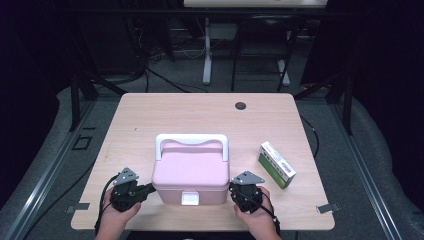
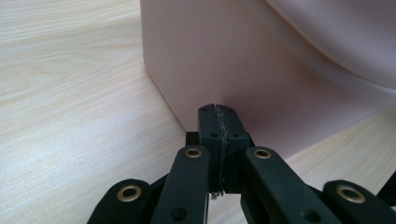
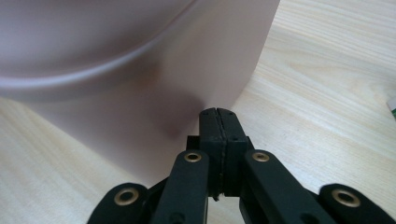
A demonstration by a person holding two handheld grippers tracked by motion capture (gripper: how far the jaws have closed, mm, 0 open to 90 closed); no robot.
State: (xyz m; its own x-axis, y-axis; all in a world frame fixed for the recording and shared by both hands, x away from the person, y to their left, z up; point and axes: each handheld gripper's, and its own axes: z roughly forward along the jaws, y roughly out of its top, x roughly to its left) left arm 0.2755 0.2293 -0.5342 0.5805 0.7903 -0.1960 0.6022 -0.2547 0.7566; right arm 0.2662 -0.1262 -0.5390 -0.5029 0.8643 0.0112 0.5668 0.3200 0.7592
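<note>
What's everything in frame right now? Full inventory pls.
pink plastic lidded box with white handle and white front latch: 1, pink and white, near middle of the table
green and white cardboard carton: 1, green and white, lying right of the box, apart from it
light wooden table: 1, pale wood, centre
dark round grommet: 1, black, far edge of the table
left gripper: 1, black, jaws shut, tips at the box's left side
right gripper: 1, black, jaws shut, tips at the box's right side
</note>
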